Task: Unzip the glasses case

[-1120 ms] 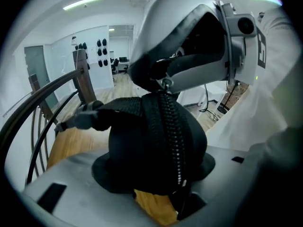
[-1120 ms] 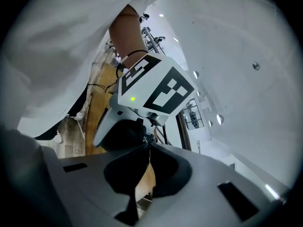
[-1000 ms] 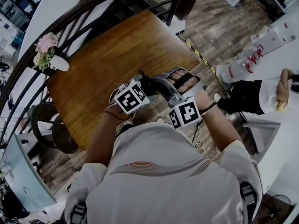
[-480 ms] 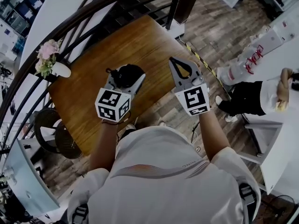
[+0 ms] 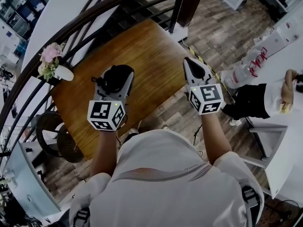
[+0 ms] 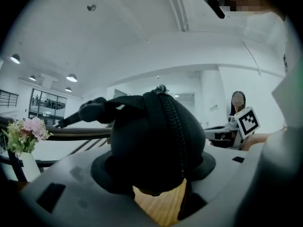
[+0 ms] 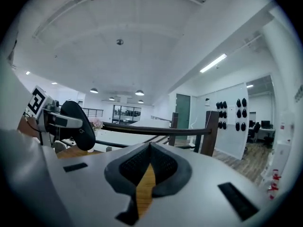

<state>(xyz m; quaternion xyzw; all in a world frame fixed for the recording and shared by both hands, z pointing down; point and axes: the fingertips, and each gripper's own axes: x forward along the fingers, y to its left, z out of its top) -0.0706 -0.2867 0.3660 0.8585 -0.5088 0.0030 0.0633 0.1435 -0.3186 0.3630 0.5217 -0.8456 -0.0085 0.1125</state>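
Glasses case (image 6: 147,141) sits clamped in your left gripper (image 5: 112,75), one pad pressed on each side of its rounded black shell. The jaws stand wide to take its width. You hold it up over the near part of the wooden worktop (image 5: 151,51), not resting on the wood. In the left gripper view the zip (image 6: 174,126) runs up the case, right of its middle, to the top, and its teeth look closed along the stretch you can see. A black tab or strap (image 6: 87,111) sticks out from the upper left of the case; you cannot tell from here what it is fixed to.

Your right gripper (image 7: 149,150) has its jaws together with the pads meeting at the tips. Nothing is between them, and only a sliver of the worktop shows through the gap lower down. It is held over the right edge of the worktop, well apart from the case, and points roughly the same way as the left one.

Pink flowers (image 5: 49,56) in a white vase (image 5: 63,73) stand at the far left corner of the worktop, beside a dark curved railing (image 7: 156,128).
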